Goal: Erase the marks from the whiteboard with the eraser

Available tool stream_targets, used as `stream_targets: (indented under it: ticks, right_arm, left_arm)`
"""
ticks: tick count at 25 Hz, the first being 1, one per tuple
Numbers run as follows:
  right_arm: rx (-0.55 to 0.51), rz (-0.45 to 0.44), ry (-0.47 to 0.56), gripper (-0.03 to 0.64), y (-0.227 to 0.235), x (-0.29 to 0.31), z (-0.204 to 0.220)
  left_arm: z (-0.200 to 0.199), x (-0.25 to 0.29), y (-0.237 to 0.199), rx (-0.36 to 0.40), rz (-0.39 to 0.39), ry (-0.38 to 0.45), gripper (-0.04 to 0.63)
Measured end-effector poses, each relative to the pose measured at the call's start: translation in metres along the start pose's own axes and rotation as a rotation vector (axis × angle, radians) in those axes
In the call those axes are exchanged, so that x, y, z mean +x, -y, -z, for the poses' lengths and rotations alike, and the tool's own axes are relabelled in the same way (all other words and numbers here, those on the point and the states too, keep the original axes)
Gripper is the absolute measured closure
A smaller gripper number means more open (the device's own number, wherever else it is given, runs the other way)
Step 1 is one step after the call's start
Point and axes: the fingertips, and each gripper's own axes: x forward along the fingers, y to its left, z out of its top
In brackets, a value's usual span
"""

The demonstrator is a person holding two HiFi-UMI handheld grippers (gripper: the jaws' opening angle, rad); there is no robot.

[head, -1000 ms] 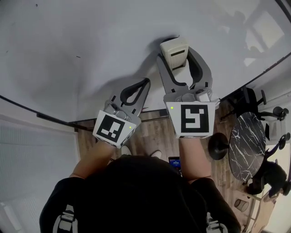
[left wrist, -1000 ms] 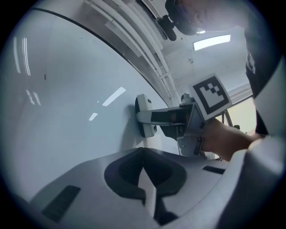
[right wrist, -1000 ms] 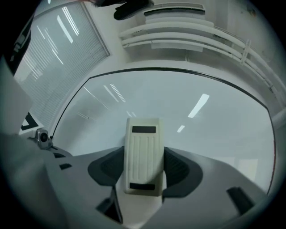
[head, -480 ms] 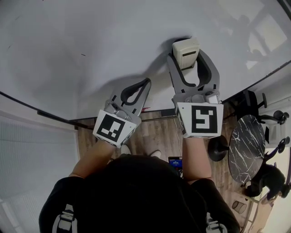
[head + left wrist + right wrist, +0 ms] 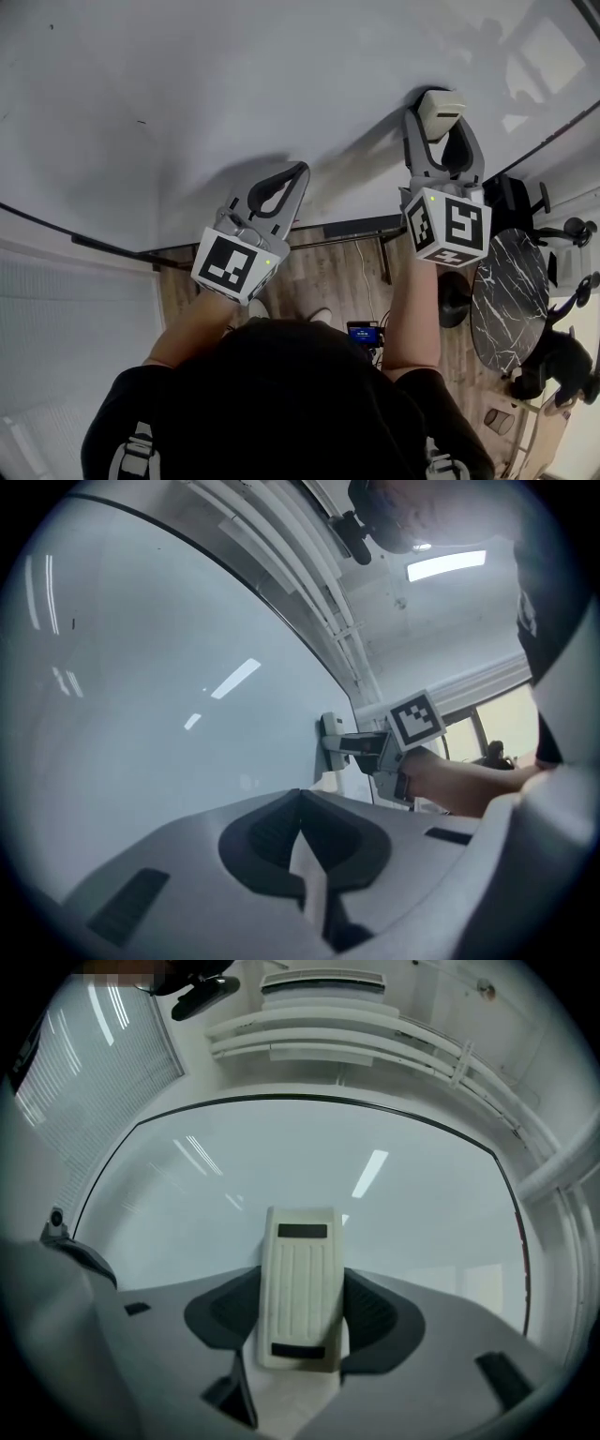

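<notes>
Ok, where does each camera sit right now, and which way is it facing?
Head view: on the person's head, looking steeply down at the whiteboard; shows both forearms, left gripper, right gripper holding the eraser.
Left gripper view: on the left gripper, looking along its shut, empty jaws across the whiteboard toward the right gripper.
Right gripper view: on the right gripper, facing the whiteboard squarely; jaws clamp the eraser.
Shared: all three show the eraser and whiteboard.

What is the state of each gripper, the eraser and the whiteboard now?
Whiteboard, mostly clean, one small dark mark at left.
Eraser, gripped, its face seemingly against the whiteboard.
Right gripper, fingers shut on the eraser.
Left gripper, fingers shut, empty.
</notes>
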Motion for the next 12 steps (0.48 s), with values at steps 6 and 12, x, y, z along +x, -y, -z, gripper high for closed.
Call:
stream_targets:
  ticks: [6, 12]
  right_arm:
    - [0.044, 0.017, -0.015, 0.365, 0.033, 0.000, 0.022]
    - [0.045, -0.055, 0.001, 0.364, 0.023, -0.016, 0.019]
  left_arm:
    - [0.013, 0.006, 0.007, -0.013, 0.007, -0.009, 0.591]
    - [0.025, 0.004, 0.008, -0.020, 0.001, -0.012, 0.591]
